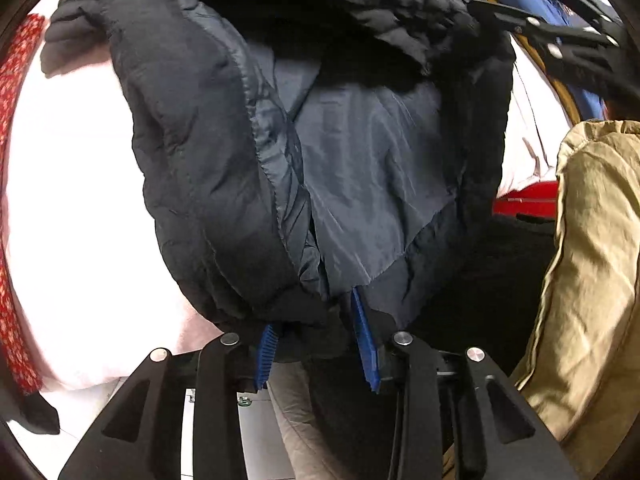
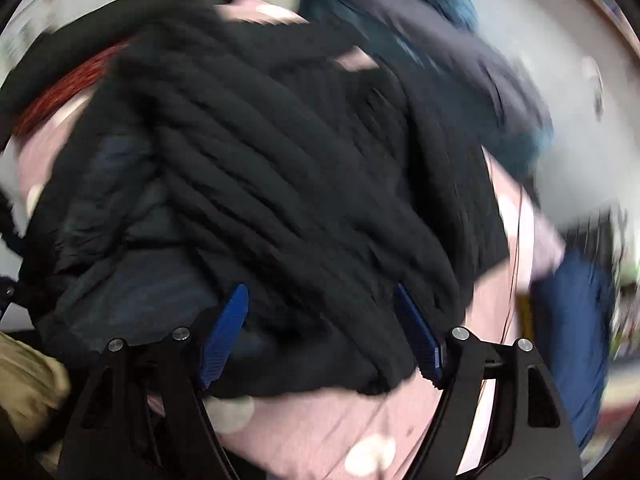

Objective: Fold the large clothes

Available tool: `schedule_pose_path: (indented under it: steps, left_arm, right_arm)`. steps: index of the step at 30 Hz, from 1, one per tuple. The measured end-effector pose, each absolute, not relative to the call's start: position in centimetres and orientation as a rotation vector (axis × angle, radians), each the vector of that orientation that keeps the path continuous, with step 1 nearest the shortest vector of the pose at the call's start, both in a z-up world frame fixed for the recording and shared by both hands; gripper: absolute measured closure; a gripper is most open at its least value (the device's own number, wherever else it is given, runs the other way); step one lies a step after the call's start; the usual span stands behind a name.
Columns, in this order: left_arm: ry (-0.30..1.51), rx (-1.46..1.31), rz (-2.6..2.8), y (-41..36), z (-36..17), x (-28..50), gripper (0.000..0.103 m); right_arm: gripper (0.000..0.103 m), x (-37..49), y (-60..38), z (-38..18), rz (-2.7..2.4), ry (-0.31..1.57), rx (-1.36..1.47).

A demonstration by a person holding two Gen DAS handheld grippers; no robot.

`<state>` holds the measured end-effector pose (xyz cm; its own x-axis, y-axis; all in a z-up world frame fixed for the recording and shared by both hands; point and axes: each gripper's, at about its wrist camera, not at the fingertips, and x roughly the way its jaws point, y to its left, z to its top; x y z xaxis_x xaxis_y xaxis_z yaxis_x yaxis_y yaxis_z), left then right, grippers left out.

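Note:
A dark quilted jacket [image 1: 192, 152] with a grey-blue lining [image 1: 360, 184] lies bunched on the bed and fills the left wrist view. My left gripper [image 1: 316, 344] is shut on the jacket's near edge. The fabric bulges between its blue pads [image 1: 365, 344] and covers most of the left pad. My right gripper [image 2: 320, 340] stands open just above the jacket's black quilted outer side [image 2: 280, 168], with nothing pressed between its pads; that view is blurred. The right gripper also shows as a black frame [image 1: 560, 36] at the top right of the left wrist view.
The jacket rests on a pale pink sheet [image 1: 80, 200] with white dots [image 2: 320, 432]. A red floral cloth [image 1: 16, 120] runs along the left. A person's khaki trouser leg [image 1: 592, 280] stands at the right. Blue garments [image 2: 572, 320] and a red object [image 1: 528, 200] lie nearby.

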<state>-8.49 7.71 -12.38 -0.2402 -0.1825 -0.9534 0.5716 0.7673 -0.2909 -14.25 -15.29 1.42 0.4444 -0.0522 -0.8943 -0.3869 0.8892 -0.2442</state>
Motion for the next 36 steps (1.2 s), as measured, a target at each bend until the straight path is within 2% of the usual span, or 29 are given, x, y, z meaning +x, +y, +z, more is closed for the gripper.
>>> schedule_pose_path:
  steps: [2, 4, 7, 8, 9, 10, 11, 15, 18, 22, 24, 27, 28, 29, 30, 31, 34, 36]
  left_arm:
    - [1.659, 0.267, -0.711, 8.0, -12.1, -8.4, 0.070]
    - [1.653, 0.237, -0.700, 8.6, -12.0, -8.3, 0.070]
    - [1.650, 0.222, -0.696, 9.4, -11.9, -8.3, 0.070]
    - [1.649, 0.227, -0.697, 9.4, -11.8, -8.3, 0.069]
    - [1.648, 0.228, -0.700, 9.3, -11.8, -8.6, 0.067]
    - [1.647, 0.228, -0.706, 10.1, -11.8, -8.6, 0.066]
    - [1.644, 0.233, -0.712, 10.0, -11.9, -8.8, 0.066]
    - [1.645, 0.243, -0.727, 10.4, -11.7, -8.9, 0.065]
    - [1.657, 0.233, -0.744, 10.4, -12.4, -8.7, 0.065]
    - [1.671, 0.236, -0.794, 11.5, -13.5, -8.6, 0.065]
    - [1.691, 0.204, -0.822, 11.9, -13.7, -7.9, 0.065]
    - [1.716, 0.215, -0.871, 11.3, -13.4, -7.3, 0.064]
    - [1.714, 0.246, -0.894, 10.9, -13.4, -7.2, 0.064]
    - [1.712, 0.272, -0.909, 10.5, -13.1, -7.6, 0.063]
    - [1.712, 0.307, -0.931, 10.1, -12.9, -7.7, 0.060]
    - [1.709, 0.324, -0.943, 10.2, -12.6, -8.0, 0.059]
    - [1.676, 0.380, -0.977, 10.7, -11.2, -8.2, 0.059]
    - [1.670, 0.358, -0.988, 12.3, -9.8, -8.2, 0.058]
  right_arm:
    - [0.028, -14.1, -13.3, 0.1, 0.285, 1.143, -0.486]
    - [0.028, -13.1, -12.4, -3.9, 0.292, 1.247, -0.541]
    - [0.028, -12.4, -12.8, -7.8, 0.206, 1.257, -0.629]
    - [0.032, -12.3, -12.8, -8.6, 0.186, 1.247, -0.669]
    - [0.042, -12.3, -13.1, -9.3, 0.158, 1.231, -0.722]
    - [0.070, -12.4, -13.8, -9.0, 0.135, 1.211, -0.742]
    - [0.086, -12.4, -14.8, -8.2, 0.120, 1.198, -0.705]
    - [0.101, -13.5, -22.7, -2.2, -0.038, 1.203, -0.389]
    - [0.103, -15.5, -30.4, 0.3, -0.226, 1.286, -0.148]
    - [0.103, -21.9, -42.7, -1.1, -0.545, 1.484, 0.127]
    - [0.103, -23.7, -45.3, -0.9, -0.596, 1.479, 0.214]
    - [0.098, -22.4, -43.3, 0.2, -0.510, 1.410, 0.253]
    - [0.081, -20.6, -41.2, 0.6, -0.429, 1.391, 0.232]
    - [0.045, -19.8, -39.7, 1.0, -0.377, 1.370, 0.210]
    - [0.028, -18.0, -36.9, 1.8, -0.293, 1.317, 0.166]
    - [0.021, -16.9, -34.1, 2.6, -0.209, 1.262, 0.112]
    - [0.021, -13.4, -24.1, 4.0, -0.013, 1.176, -0.141]
    - [0.021, -11.0, -20.2, 2.6, 0.117, 1.195, -0.255]
